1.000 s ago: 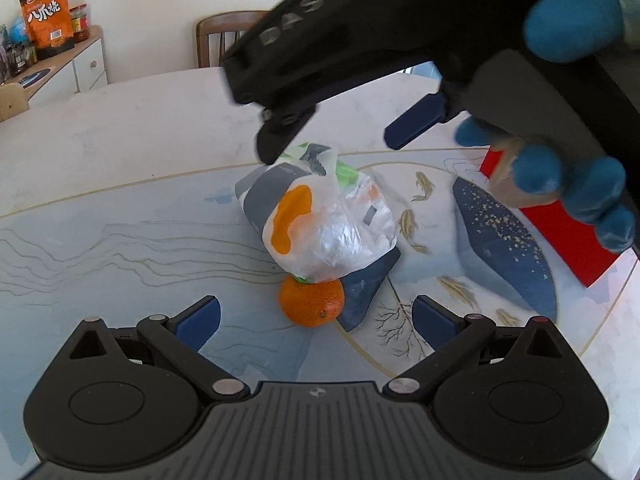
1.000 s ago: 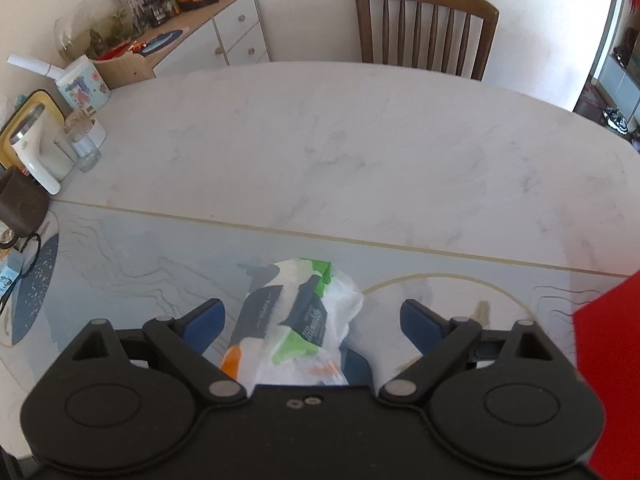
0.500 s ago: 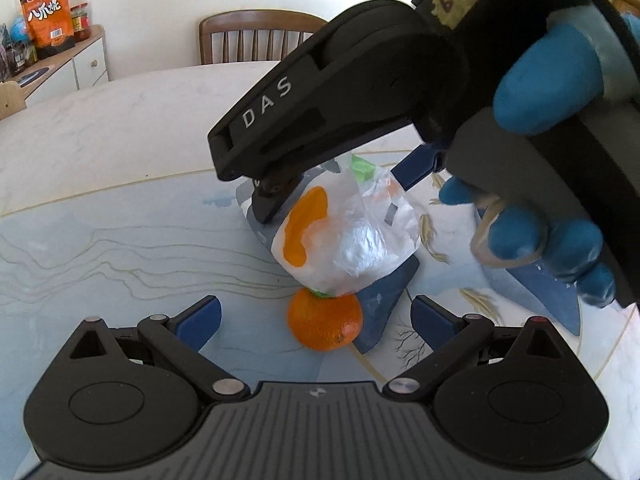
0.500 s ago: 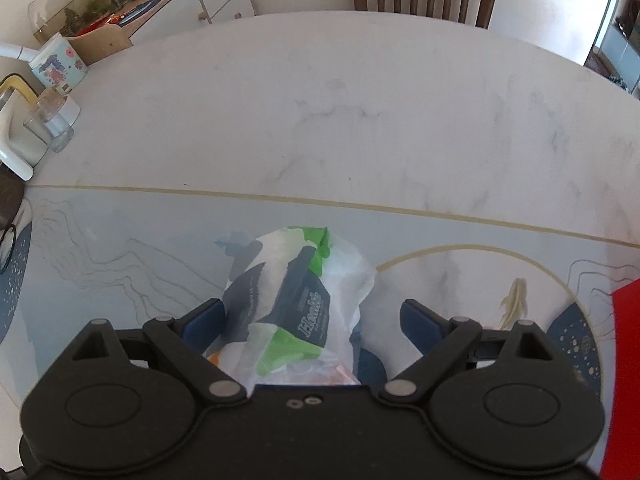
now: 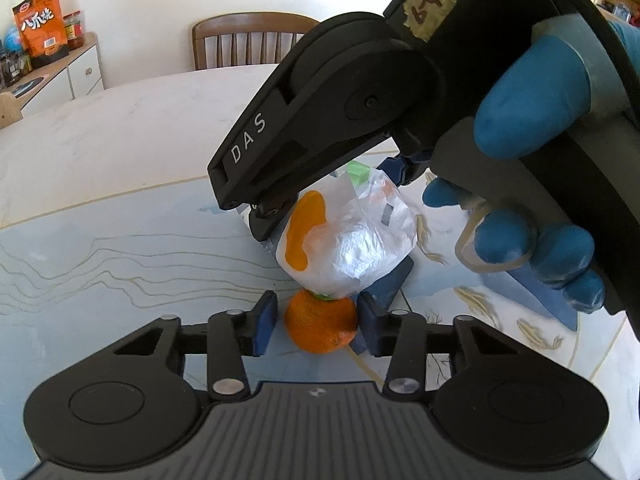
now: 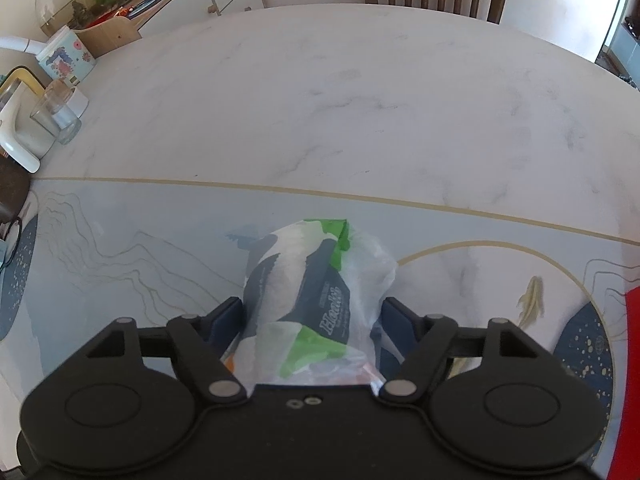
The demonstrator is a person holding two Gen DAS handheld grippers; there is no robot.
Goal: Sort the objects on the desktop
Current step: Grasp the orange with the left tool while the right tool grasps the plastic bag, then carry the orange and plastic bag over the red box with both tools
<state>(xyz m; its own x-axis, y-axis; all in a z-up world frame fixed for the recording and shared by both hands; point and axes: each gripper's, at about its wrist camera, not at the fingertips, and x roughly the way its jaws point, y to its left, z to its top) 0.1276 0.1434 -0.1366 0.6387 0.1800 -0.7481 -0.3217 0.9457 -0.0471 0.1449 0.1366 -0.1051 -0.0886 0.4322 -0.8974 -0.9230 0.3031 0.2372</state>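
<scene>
Your left tool (image 5: pixel 316 326) is clamped on the orange (image 5: pixel 321 325); your right tool (image 5: pixel 332 196) grips the bag (image 5: pixel 352 240) just behind it, mid-counter (image 5: pixel 120 152).

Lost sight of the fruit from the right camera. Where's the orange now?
In the left wrist view the orange sits on the table between the fingers of the left gripper, low centre, just below the snack bag held by the right gripper.
</scene>
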